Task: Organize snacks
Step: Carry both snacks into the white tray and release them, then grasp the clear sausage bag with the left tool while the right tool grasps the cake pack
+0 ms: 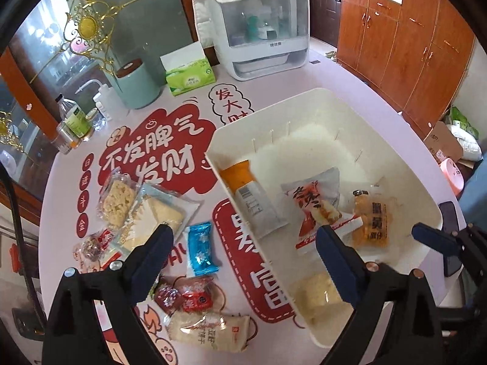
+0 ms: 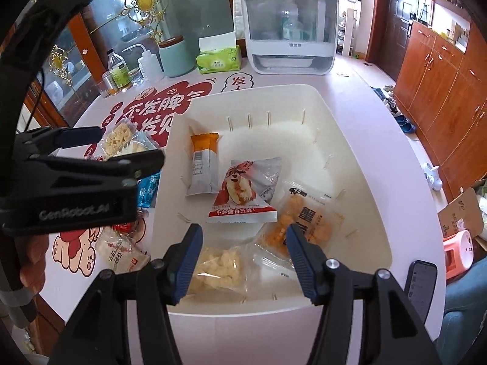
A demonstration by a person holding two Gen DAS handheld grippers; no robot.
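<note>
A white bin (image 1: 304,103) (image 2: 274,91) holds an orange-and-white bar (image 2: 204,164), a red-and-white packet (image 2: 243,191), an orange packet (image 2: 307,222) and a clear pack of pale snacks (image 2: 219,264). My right gripper (image 2: 243,231) hangs open over the bin's near end, with nothing between its pads. My left gripper (image 1: 243,234) is spread wide open and empty over the bin's left wall. On the table to the left lie a blue candy (image 1: 201,249), pale cracker packs (image 1: 118,200), red packs (image 1: 185,298) and a long white packet (image 1: 213,328).
At the back of the table stand a white countertop cabinet (image 1: 255,27), a green tissue pack (image 1: 190,76), a teal canister (image 1: 137,85) and bottles (image 1: 73,118). A phone (image 2: 421,283) lies by the bin's right corner. Wooden cupboards (image 1: 411,45) line the right wall.
</note>
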